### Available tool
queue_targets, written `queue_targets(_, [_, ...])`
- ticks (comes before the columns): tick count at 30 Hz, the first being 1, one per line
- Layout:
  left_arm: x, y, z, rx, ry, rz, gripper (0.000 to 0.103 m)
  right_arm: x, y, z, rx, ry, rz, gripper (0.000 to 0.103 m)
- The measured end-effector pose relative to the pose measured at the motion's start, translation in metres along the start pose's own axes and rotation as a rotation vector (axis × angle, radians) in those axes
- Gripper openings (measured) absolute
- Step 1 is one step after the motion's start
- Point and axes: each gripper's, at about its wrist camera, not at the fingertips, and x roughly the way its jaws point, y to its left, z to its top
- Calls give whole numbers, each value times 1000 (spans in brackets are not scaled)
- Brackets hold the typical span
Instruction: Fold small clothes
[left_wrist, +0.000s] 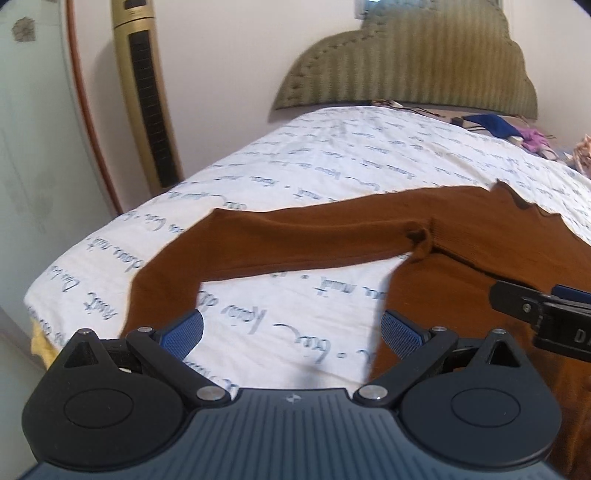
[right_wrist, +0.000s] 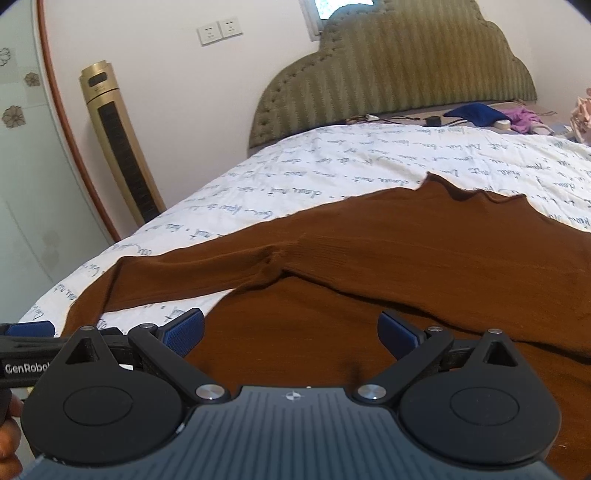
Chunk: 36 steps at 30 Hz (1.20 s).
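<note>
A brown long-sleeved sweater (left_wrist: 461, 236) (right_wrist: 406, 258) lies spread flat on the bed, neck towards the headboard. Its left sleeve (left_wrist: 258, 240) (right_wrist: 177, 273) stretches out to the left and bends down towards the near edge. My left gripper (left_wrist: 291, 330) is open above the white sheet, with the sleeve cuff by its left finger and the sweater's body by its right finger. My right gripper (right_wrist: 291, 328) is open over the sweater's lower body and holds nothing. The right gripper's side (left_wrist: 543, 310) shows in the left wrist view.
The bed has a white sheet with blue script (left_wrist: 332, 158) (right_wrist: 332, 162) and a green padded headboard (right_wrist: 399, 70). A gold tower fan (right_wrist: 118, 147) stands left of the bed. Blue and purple clothes (right_wrist: 480, 114) lie near the headboard. A hand (right_wrist: 7, 432) is at the lower left.
</note>
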Motion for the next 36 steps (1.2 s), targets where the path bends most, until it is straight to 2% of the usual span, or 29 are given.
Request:
queue_targets(7, [-2,31,-1,-54,10,16,103,4,21,1,-40,14,42,98])
queue_targets(12, [-8,73,2,-132,7,36,103,11,41,-2,-78,46,98,96])
queue_targets(17, [-16,131,9,-272,-28,121,103,27,70,-4,-105,117,239,92])
queue_targets(21, [-18,161,9,-314,-68,261,103,44,100,-6,-122,194,365,87])
queue_targets(27, [-15,180,6,-356,-65,259,103,84,137,-12,-39,349,547,77])
queue_targets(31, [-13,184,5,-368,-58,259,103,112,157,-26,35,438,605,72])
queue_targets(36, [-6,186,2,-379,-37,267,103,129,164,-31,158,433,650,72])
